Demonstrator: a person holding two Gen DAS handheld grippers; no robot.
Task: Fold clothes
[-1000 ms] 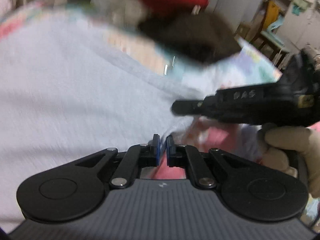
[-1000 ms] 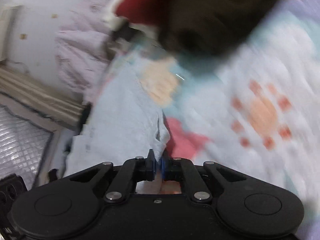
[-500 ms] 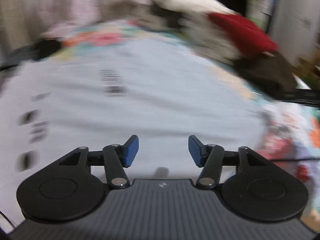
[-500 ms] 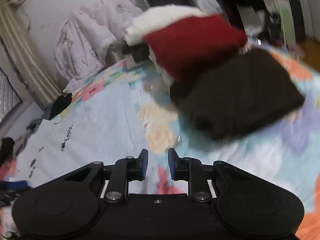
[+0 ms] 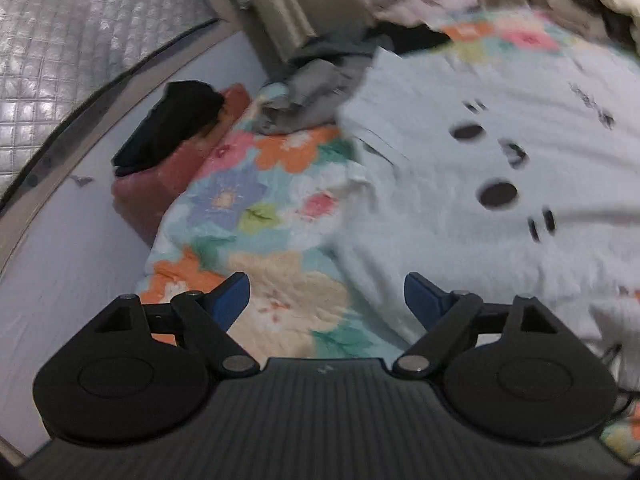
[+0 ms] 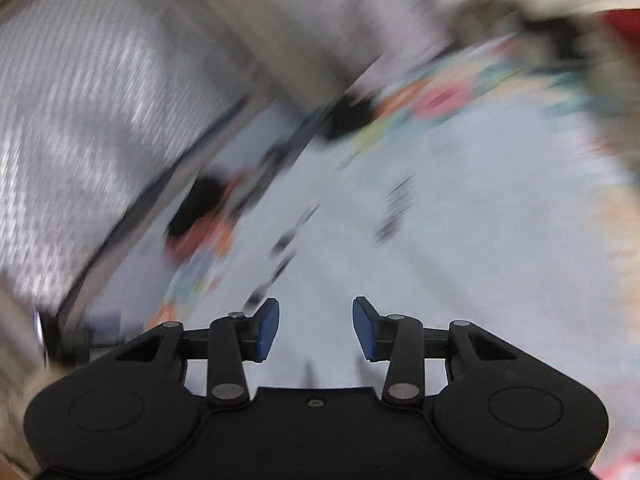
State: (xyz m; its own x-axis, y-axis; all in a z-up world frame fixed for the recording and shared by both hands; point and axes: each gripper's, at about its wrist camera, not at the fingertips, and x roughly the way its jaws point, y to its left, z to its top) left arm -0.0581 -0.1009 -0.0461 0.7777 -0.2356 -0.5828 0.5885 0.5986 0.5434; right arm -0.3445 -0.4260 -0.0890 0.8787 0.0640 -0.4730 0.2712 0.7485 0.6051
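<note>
Left wrist view takes in one bed covered by a floral quilted bedspread (image 5: 256, 216) in teal, orange, pink and purple. Spread flat across it lies one pale blue-white T-shirt (image 5: 472, 208) with black printed marks on it, filling the right half of the view; its near edge reaches down beside the right blue pad. At the bedspread's far-left edge sits one crumpled grey garment (image 5: 308, 96), touching the shirt's far corner. Left of that, one black cloth (image 5: 172, 120) rests on one reddish-brown cushion (image 5: 160, 184). The left gripper (image 5: 326, 300) hangs over the bedspread with its two blue-padded fingers (image 5: 230, 296) spread wide, gripping nothing.

Right wrist view is badly smeared by motion, so only the broad shapes read: the same pale T-shirt (image 6: 460, 240) probably fills the middle, with the flowered bedspread (image 6: 436, 96) beyond it. The right gripper (image 6: 316, 328) has its two fingers (image 6: 266, 332) parted to a moderate gap, with nothing between them.
</note>
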